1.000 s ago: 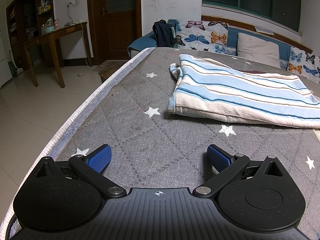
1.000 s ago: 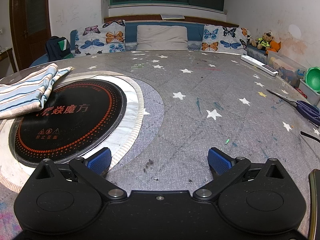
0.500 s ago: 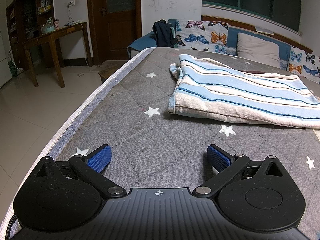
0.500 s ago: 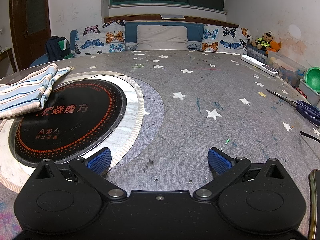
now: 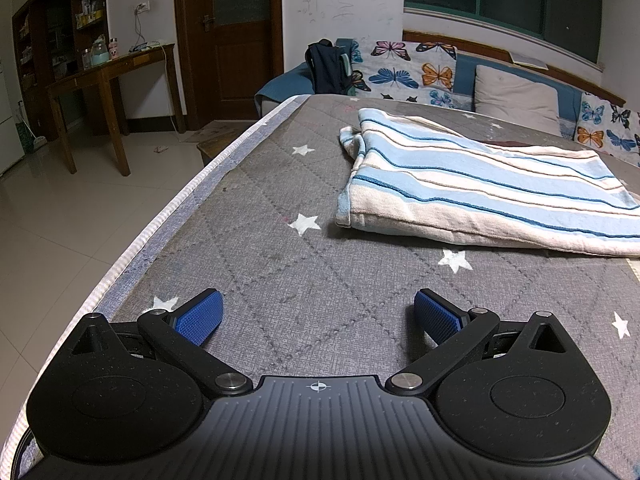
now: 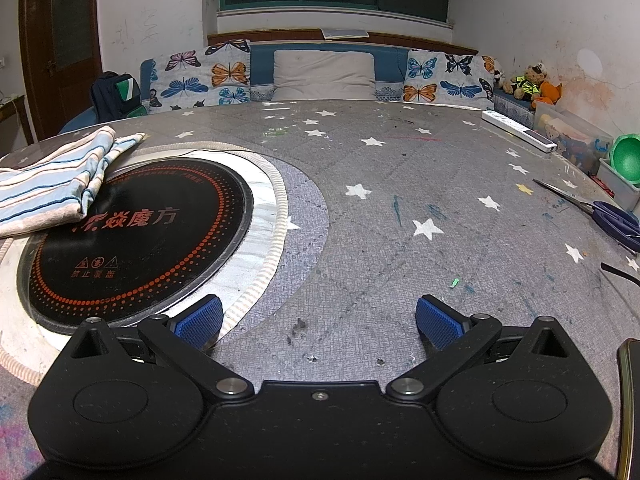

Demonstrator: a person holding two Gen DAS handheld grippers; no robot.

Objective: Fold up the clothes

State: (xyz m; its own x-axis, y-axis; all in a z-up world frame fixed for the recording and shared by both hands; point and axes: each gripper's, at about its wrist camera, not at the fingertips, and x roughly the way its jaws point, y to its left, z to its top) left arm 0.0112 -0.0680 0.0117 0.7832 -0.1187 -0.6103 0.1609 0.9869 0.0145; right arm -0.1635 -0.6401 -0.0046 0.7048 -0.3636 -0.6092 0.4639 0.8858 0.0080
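The left gripper [image 5: 318, 314] sits low over the grey star-patterned counter [image 5: 280, 280], its blue-padded fingers [image 5: 200, 316] spread wide with nothing between them. Ahead of it and to its right lies the striped cloth [image 5: 480, 188], a folded piece in pale blue, cream and dark blue bands, resting flat on the counter and well apart from the fingertips. To the gripper's left the counter's edge falls away to a tiled floor [image 5: 60, 220], with a wooden desk [image 5: 108, 76] and a door [image 5: 236, 40] farther off.

The right gripper [image 6: 320, 316] is likewise spread, holding nothing, its pads just above the counter. Ahead and to its left is a round black induction hob [image 6: 140, 236] set into the counter, ringed in white; the gripper's left finger [image 6: 198, 320] lies just at the edge of that ring. The striped cloth [image 6: 52, 180] shows at the far left, its near corner lying over the hob's rim. To the gripper's right, near the counter's edge, lie scissors [image 6: 600, 212], and farther ahead on that side a white remote control [image 6: 520, 132]. Butterfly cushions [image 6: 200, 76] line the sofa beyond the counter.
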